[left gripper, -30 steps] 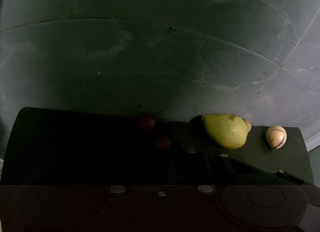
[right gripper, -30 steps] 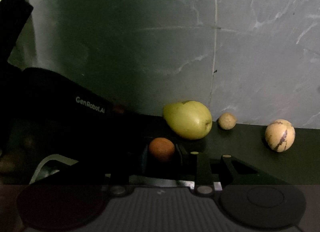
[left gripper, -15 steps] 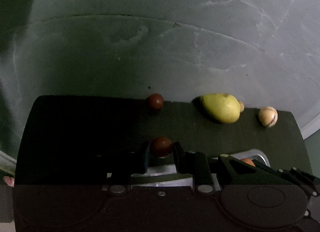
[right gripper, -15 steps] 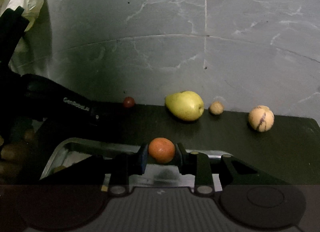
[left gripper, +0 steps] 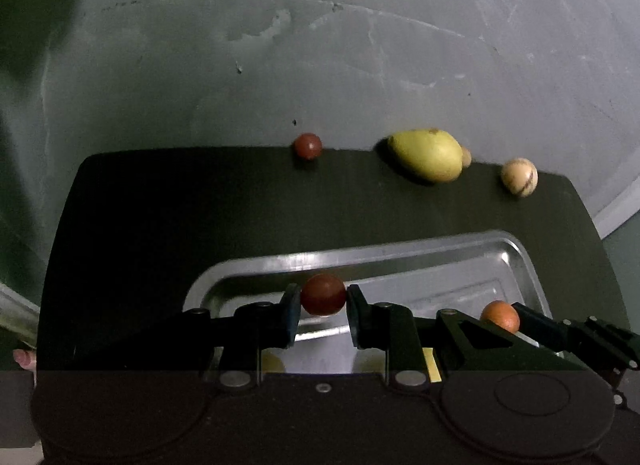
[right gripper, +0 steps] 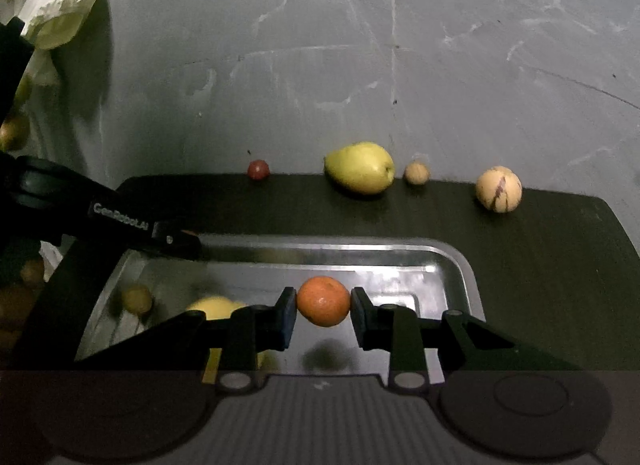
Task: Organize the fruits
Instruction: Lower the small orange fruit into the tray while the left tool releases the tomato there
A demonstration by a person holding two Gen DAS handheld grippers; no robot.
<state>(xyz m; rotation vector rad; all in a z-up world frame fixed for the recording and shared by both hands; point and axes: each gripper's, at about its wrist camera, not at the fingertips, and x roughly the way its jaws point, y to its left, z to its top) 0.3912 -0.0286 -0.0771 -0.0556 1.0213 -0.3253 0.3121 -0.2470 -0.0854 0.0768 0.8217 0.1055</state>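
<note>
Over the metal tray point(right gripper: 448, 261), I am clamping my right gripper point(right gripper: 323, 302) on an orange fruit point(right gripper: 323, 301) and my "GenRobot.AI"-marked left gripper point(left gripper: 322, 296) on a dark red fruit point(left gripper: 322, 294).

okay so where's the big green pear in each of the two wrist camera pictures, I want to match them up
Left wrist view: the green pear lies upper right of centre, at the table's far edge by the wall, hiding most of a small tan fruit.
Right wrist view: the green pear sits just above centre on the same far edge, the small tan fruit clear to its right.
Shared landmark: the striped cream fruit, further right in both.
</note>
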